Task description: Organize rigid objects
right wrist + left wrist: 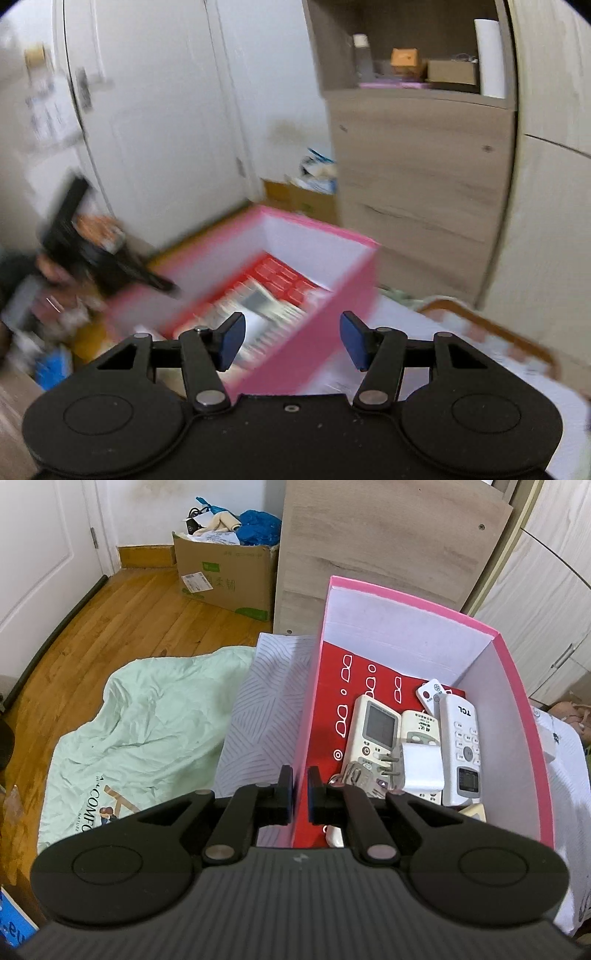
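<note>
A pink box (524,716) with white walls and a red patterned floor stands on a white bed sheet (565,771). Inside lie a white TCL remote (461,738), a remote with a grey screen (375,731), a smaller remote (419,725), a tiny remote with a red button (430,694) and a white plug adapter (421,768). My left gripper (299,786) is shut on the box's left wall. In the blurred right wrist view my right gripper (291,338) hangs open over the near side of the box (325,325), with nothing gripped. The left gripper (107,262) shows there as a dark smear.
A mint green cloth (147,716) and a line-patterned pillow (266,709) lie left of the box. Behind it rise a wooden cabinet (388,542) and white wardrobe doors (546,583). A full cardboard box (225,572) stands on the wooden floor by a white door (40,546).
</note>
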